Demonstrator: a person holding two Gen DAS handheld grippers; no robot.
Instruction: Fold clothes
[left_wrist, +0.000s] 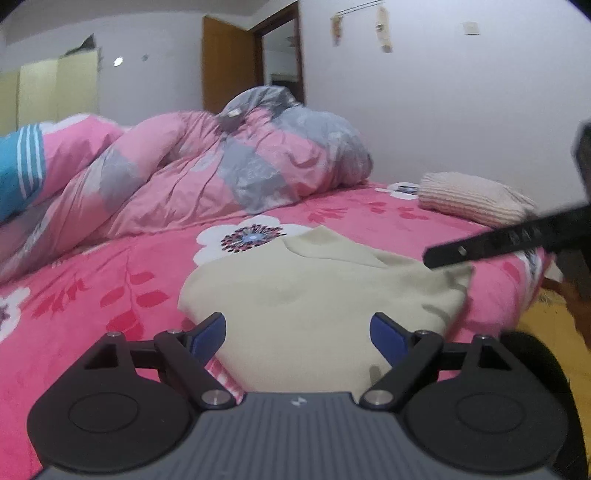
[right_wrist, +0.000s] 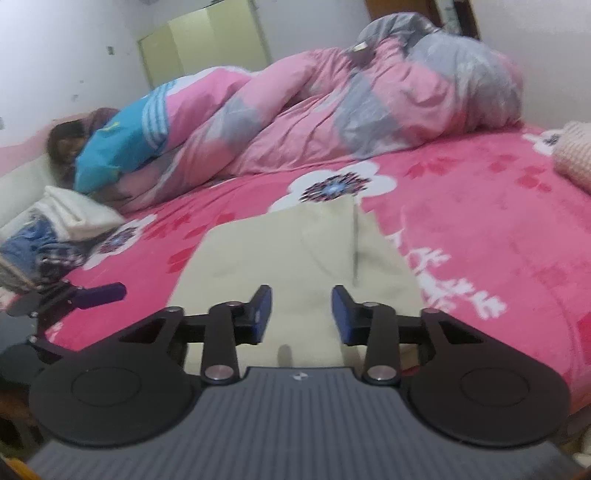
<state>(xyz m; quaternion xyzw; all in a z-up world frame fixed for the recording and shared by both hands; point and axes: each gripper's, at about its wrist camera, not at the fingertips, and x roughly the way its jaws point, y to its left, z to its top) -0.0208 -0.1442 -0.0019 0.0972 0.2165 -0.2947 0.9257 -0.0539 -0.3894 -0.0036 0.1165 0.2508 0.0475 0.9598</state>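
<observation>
Left wrist view: the left gripper (left_wrist: 298, 334) is held with its blue-padded fingers (left_wrist: 210, 332) wide apart, nothing between them; a cream garment (left_wrist: 314, 295) is seen just beyond, folded into a compact block with smooth faces and a flap across the top, laid on the pink floral bedsheet (left_wrist: 110, 277) near the bed's edge; the right gripper (right_wrist: 302, 314) is likewise parted and empty above the same garment; a crumpled quilt (left_wrist: 229, 162) lies behind.
</observation>
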